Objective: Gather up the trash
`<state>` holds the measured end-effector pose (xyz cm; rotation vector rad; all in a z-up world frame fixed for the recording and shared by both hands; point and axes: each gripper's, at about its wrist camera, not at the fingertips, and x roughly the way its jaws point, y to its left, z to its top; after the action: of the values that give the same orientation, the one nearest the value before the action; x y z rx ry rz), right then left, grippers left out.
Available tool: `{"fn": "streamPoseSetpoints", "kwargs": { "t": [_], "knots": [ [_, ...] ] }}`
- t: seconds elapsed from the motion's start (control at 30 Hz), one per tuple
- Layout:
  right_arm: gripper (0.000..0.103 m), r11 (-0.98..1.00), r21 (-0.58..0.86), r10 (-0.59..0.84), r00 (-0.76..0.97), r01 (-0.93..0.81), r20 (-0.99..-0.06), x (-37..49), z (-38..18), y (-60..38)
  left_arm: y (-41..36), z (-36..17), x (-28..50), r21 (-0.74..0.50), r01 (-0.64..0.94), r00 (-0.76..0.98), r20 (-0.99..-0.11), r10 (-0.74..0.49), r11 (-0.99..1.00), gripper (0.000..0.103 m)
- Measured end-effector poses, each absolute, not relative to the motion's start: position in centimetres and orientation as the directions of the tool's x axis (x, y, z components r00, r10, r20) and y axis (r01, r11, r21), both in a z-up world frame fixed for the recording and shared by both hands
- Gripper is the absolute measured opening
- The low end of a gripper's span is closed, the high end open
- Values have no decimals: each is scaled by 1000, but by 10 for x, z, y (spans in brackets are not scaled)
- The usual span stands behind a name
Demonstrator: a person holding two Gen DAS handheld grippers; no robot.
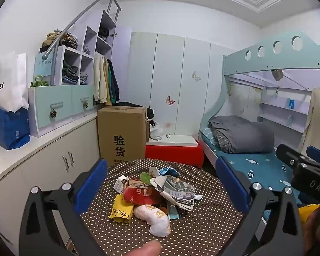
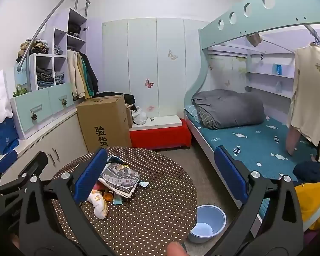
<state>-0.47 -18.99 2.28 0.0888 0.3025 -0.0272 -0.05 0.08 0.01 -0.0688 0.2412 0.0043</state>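
A pile of trash [image 1: 151,194] lies on a round brown polka-dot table [image 1: 202,224]: a red wrapper, a yellow packet [image 1: 120,211], a white crumpled bag [image 1: 157,219] and crumpled newspaper [image 1: 179,189]. My left gripper [image 1: 160,183] is open and empty, its blue fingers on either side of the pile and above it. My right gripper [image 2: 160,170] is open and empty over the table [image 2: 151,209], right of the pile [image 2: 115,183]. A light blue bin [image 2: 207,224] stands on the floor by the table's right edge.
A cardboard box [image 2: 104,121] and a red bench [image 2: 160,136] stand behind the table. White cabinets [image 1: 53,166] run along the left. A bunk bed [image 2: 256,140] with a grey duvet fills the right. The right gripper also shows in the left wrist view [image 1: 305,170].
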Motion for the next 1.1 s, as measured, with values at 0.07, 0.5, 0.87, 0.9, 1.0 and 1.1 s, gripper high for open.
{"fn": "streamPoseSetpoints", "kwargs": {
  "t": [0.07,0.5,0.87,0.9,1.0,1.1],
  "knots": [
    [98,995,86,-14,954,42,-299,-4,23,-190,1,0,-1,-68,-11,970,-242,-6,998,99],
    [98,996,81,-11,956,37,-293,-1,22,-183,1,-3,6,-62,-13,969,-247,-3,998,99],
    [98,996,81,-6,954,32,-301,5,18,-181,1,-5,10,-67,-13,968,-250,-4,998,99],
    [98,996,79,-4,953,29,-302,9,24,-180,2,-6,11,-68,-14,968,-249,-4,998,99],
    [98,997,78,-2,954,26,-301,9,23,-181,3,-6,11,-69,-14,968,-249,-3,997,99],
    [98,997,77,-3,954,27,-301,10,23,-181,3,-7,12,-69,-15,968,-251,-3,998,99]
  ]
}}
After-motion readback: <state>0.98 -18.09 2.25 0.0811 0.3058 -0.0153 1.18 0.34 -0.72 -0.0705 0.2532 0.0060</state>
